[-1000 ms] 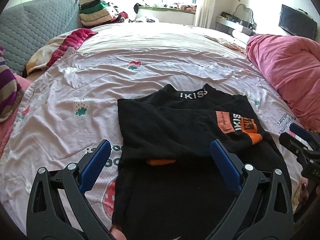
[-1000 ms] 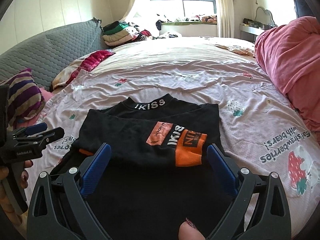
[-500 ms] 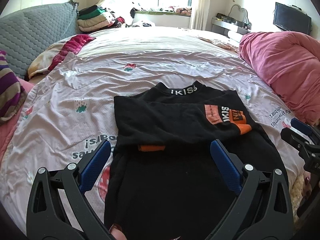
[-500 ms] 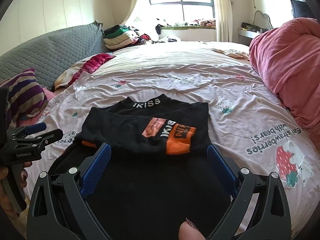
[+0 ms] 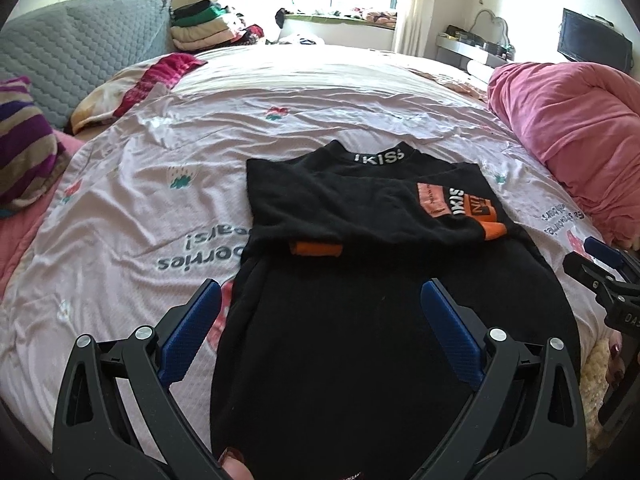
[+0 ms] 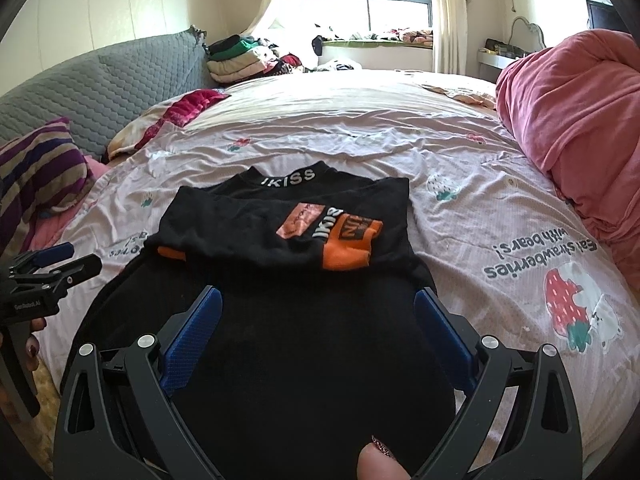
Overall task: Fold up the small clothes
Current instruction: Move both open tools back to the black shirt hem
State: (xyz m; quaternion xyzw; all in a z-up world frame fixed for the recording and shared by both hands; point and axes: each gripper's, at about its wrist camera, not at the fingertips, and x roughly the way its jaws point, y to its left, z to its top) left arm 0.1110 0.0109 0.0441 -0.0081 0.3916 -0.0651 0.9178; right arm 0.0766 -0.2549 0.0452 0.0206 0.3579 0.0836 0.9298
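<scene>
A small black top (image 5: 360,280) with an "IKISS" collar and orange cuffs lies on the pink strawberry bedsheet (image 5: 160,184), both sleeves folded across the chest. It also shows in the right wrist view (image 6: 280,320). My left gripper (image 5: 320,324) is open and empty above the top's lower half. My right gripper (image 6: 316,328) is open and empty above the same lower half. Each gripper shows at the edge of the other's view: the right one (image 5: 600,276), the left one (image 6: 52,272).
A pink duvet (image 5: 568,128) is heaped on the right of the bed. A striped pillow (image 5: 24,152) and a grey quilted headboard (image 5: 80,52) are at the left. A stack of folded clothes (image 5: 204,28) lies at the far end near the window.
Both grippers have pulled back towards the near edge of the bed, so the top looks farther away. Both stay open and empty. The top has not moved.
</scene>
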